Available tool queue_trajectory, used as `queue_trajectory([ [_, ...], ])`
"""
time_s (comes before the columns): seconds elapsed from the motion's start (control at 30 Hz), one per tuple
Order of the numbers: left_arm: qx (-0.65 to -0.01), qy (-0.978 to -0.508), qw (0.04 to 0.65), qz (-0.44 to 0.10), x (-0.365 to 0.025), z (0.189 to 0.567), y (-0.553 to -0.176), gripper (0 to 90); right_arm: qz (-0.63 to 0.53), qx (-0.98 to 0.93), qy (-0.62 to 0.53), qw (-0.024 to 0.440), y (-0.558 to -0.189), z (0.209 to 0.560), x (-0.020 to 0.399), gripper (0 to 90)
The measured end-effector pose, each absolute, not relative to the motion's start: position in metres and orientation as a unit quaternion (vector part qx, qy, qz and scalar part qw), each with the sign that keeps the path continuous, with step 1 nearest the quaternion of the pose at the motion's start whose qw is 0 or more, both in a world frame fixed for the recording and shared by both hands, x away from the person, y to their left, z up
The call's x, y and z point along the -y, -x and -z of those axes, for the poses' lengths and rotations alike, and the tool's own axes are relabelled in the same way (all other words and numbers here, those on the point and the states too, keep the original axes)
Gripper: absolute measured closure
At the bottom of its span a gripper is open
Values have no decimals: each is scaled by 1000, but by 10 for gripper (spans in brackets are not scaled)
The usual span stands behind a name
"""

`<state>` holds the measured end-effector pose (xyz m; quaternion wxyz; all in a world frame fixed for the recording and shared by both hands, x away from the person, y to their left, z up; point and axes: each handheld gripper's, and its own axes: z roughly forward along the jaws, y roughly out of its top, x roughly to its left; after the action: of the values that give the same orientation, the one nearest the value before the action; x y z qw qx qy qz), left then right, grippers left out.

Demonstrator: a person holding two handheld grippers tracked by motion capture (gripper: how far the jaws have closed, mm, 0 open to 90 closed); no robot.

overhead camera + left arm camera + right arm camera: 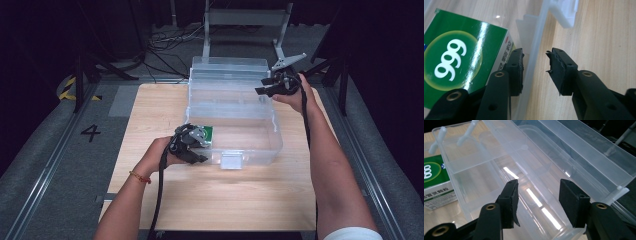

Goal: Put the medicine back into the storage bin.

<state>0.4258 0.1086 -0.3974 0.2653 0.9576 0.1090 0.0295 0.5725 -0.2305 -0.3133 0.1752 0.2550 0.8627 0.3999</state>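
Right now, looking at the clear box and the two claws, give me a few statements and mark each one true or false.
1. The green carton lies inside the clear plastic box. True.
2. The left claw straddles the box's front wall. True.
3. The right claw grips the green carton. False: it stands open at the box's far right end, holding nothing.
4. The box's lid is closed. False: it stands open behind.

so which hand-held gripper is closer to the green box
Left. The left hand-held gripper straddles the clear bin's front wall right beside the green box, one jaw inside against it. The right hand-held gripper is off at the bin's far right edge.
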Motion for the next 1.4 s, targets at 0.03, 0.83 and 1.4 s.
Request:
queue_trajectory([
  [0.03, -103, -958, 265, -26, -110, 397, -426, 647, -396, -864, -257, 177, -574, 314, 229, 506],
  [0.83, -109, -958, 263, -32, -116, 402, -432, 799, -317, -899, -220, 207, -590, 328, 212, 675],
  [1.4, -124, -949, 290, -30, -120, 405, -431, 788, -278, -933, -160, 165, -602, 317, 202, 768],
])
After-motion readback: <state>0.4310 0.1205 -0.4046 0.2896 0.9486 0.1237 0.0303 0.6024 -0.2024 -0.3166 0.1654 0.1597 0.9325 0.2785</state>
